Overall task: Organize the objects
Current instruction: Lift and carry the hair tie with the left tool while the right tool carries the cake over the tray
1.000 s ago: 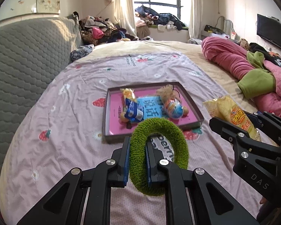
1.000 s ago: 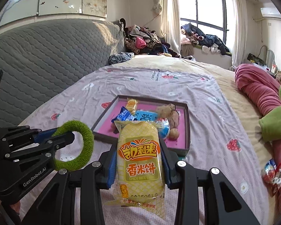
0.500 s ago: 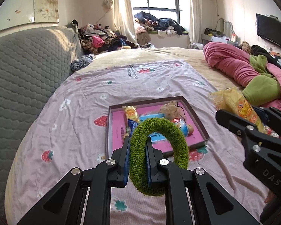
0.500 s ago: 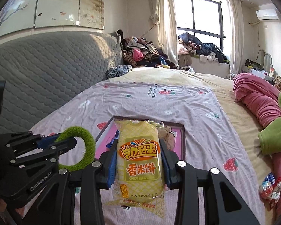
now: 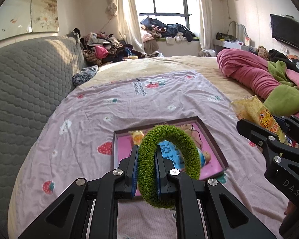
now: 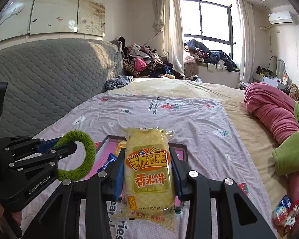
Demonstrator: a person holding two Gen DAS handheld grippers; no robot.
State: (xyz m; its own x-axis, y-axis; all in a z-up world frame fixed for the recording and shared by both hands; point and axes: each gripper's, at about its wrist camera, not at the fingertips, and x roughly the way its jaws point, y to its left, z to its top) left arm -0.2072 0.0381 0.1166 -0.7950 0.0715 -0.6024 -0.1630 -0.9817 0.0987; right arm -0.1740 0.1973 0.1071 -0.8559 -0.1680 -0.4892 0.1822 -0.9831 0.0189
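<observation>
**Both grippers loaded, over tray**

Left gripper (image 5: 146, 171) clamped tight on green ring (image 5: 169, 166); right gripper (image 6: 148, 176) pinches rice cracker pack (image 6: 148, 166), jaws partly closed. Pink tray (image 5: 215, 145) at 12 o'clock just beyond both, likely drop target.

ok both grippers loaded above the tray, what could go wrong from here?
1. The left gripper pinches the green ring at one side only; it may swing or catch the tray wall.
2. The rice cracker pack in the right gripper is a slick wrapper and could slip.
3. The tray already looks crowded with snacks.
</observation>
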